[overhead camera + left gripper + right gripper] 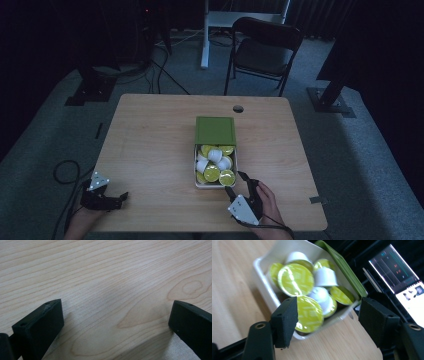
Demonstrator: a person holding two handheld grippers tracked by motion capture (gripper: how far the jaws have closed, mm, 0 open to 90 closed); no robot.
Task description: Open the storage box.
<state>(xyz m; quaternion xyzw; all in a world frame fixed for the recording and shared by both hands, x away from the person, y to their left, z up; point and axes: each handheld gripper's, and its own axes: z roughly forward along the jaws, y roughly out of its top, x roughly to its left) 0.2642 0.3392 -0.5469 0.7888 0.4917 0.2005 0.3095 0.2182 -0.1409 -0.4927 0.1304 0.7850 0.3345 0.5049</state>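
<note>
A white box (pixel 195 175) with a green lid (pixel 215 130) pushed toward its far end sits at the middle of the wooden table (pixel 150 145). Several white capsules with lime-green foil tops (pixel 212 172) fill it. My right gripper (pixel 235 182) hovers just off the box's near right corner, open, with nothing between its pads. In the right gripper view the box (pixel 263 280) and capsules (pixel 295 280) lie close ahead of the right gripper (pixel 329 322). My left gripper (pixel 122 199) rests at the table's near left edge; it (pixel 116 315) is open over bare wood.
A black chair (pixel 265 50) and a white desk leg (pixel 204 35) stand beyond the table. A cable hole (pixel 238 108) lies near the table's far edge. Cables (pixel 65 172) trail on the floor at left. A lit screen (pixel 399 272) shows behind the box.
</note>
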